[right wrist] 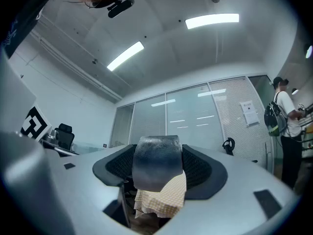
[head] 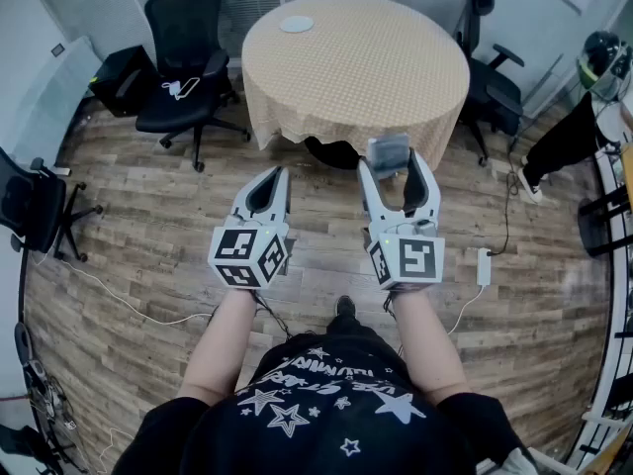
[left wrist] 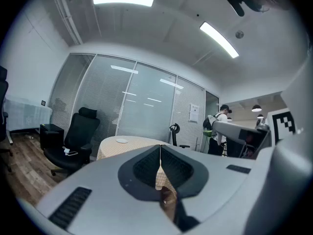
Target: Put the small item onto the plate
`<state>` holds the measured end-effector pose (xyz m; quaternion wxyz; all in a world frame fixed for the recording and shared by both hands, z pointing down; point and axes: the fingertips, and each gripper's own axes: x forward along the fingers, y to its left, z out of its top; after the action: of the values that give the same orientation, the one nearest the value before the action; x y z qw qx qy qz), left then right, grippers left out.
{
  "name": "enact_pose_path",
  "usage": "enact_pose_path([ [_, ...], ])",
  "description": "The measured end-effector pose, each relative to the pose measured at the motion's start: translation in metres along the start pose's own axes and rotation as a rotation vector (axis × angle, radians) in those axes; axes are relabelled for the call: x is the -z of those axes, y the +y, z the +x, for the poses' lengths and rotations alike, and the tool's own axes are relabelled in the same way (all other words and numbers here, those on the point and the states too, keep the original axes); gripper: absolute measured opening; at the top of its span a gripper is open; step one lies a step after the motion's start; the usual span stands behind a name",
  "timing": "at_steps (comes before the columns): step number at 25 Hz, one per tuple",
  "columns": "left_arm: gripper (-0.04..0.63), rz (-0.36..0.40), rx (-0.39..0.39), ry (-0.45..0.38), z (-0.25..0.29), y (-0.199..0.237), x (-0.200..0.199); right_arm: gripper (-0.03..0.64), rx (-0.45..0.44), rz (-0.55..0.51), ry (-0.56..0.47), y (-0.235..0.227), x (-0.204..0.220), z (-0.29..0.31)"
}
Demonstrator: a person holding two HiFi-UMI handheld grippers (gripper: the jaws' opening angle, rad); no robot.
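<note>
Right hand-held gripper (head: 396, 166): clenched on the small dark-grey item (right wrist: 157, 160), jaws set wide, one pad against each side of it. The item is lodged at the jaw tips and is carried in the air above the wooden floor (head: 148, 236), just short of the near edge of the bench (head: 376, 77).

Left hand-held gripper (head: 278, 174): jaws closed tip to tip, nothing seen between them. It is held level with the right one, just beside it.

Item orientation: its broad face is turned back toward the gripper's camera and its rounded upper edge stands clear above the pads. It appears about as wide as it is tall, so a long axis cannot be told.

Plate (head: 296, 25): white, lying on the far left part of the round bench, which is covered by a beige checked cloth. The plate is well apart from the item.

Writing: none is seen on the item. Black square markers are noted on both gripper cubes. White star print and lettering on the person's black shirt (head: 326, 394) are too distorted to read.
</note>
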<state>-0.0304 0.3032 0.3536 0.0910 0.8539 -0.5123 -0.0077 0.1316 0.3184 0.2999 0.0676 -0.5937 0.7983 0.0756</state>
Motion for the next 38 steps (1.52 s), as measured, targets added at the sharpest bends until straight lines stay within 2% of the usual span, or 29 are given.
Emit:
enact_pose_path([
  [8,0.011,0.015,0.003,0.000,-0.002,-0.005,-0.001,0.321,-0.013,-0.012,-0.013,0.002,-0.006,-0.004],
  [16,0.011,0.025,-0.003,-0.006,0.016,-0.015,-0.002,0.321,-0.034,-0.001,-0.013,-0.019,0.003,0.004],
  [27,0.011,0.044,-0.063,0.011,0.067,-0.018,0.004,0.321,-0.120,-0.014,-0.068,-0.054,0.008,0.044],
  [38,0.011,0.061,-0.126,0.032,0.108,0.005,0.007,0.321,-0.180,0.061,-0.027,-0.076,0.043,0.098],
])
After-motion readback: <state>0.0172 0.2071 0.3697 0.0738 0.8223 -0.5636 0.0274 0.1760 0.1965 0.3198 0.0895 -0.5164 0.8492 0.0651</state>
